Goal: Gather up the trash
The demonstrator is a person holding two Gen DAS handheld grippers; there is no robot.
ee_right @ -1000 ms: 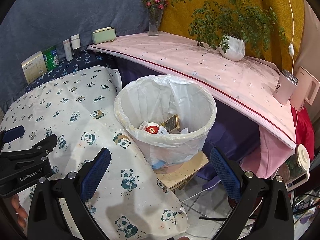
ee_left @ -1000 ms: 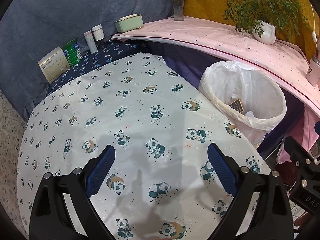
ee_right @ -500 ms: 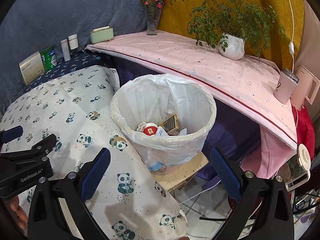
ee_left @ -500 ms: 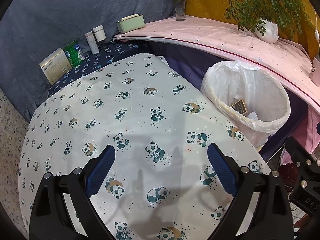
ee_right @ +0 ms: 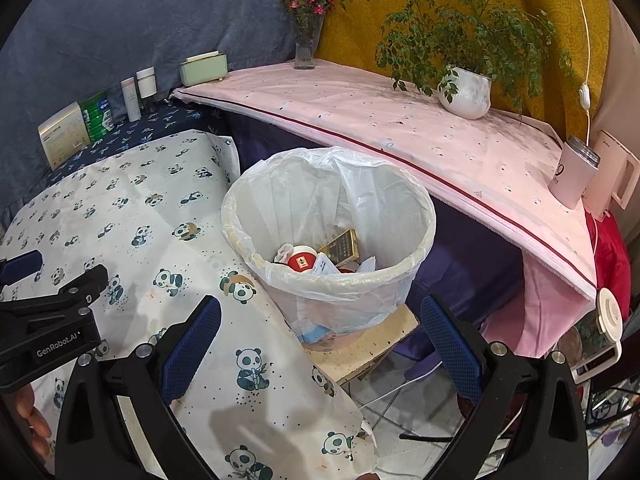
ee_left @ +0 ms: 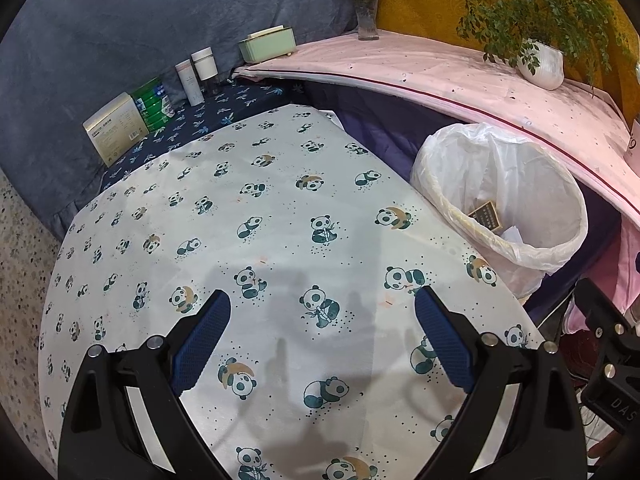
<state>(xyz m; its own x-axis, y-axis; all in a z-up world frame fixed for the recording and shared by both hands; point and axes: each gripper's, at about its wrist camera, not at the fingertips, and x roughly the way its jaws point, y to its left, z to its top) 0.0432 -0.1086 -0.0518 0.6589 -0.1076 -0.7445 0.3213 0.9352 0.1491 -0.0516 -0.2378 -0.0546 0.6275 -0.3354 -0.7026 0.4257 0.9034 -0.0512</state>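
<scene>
A white bin with a plastic liner (ee_right: 400,216) stands beside the panda-print table (ee_right: 132,216). Inside it lie a red-labelled lid (ee_right: 301,261), a gold-edged dark box (ee_right: 340,245) and crumpled paper. The left wrist view shows the same bin (ee_left: 472,168) at the right of the panda cloth (ee_left: 260,208). My left gripper (ee_left: 322,316) hangs open above the cloth, nothing between its blue pads. My right gripper (ee_right: 320,320) is open too, in front of and above the bin's near rim. The left gripper's body (ee_right: 52,320) shows at the left of the right wrist view.
At the table's far edge stand a beige box (ee_left: 114,128), a green can (ee_left: 154,101), two white bottles (ee_left: 196,76) and a mint tissue box (ee_left: 268,44). A pink shelf (ee_right: 400,128) carries a vase, a potted plant (ee_right: 466,88), a pink cup (ee_right: 574,172).
Both grippers have drifted slightly; the bin sits a little lower and closer to centre in the right wrist view. Both stay open and empty.
</scene>
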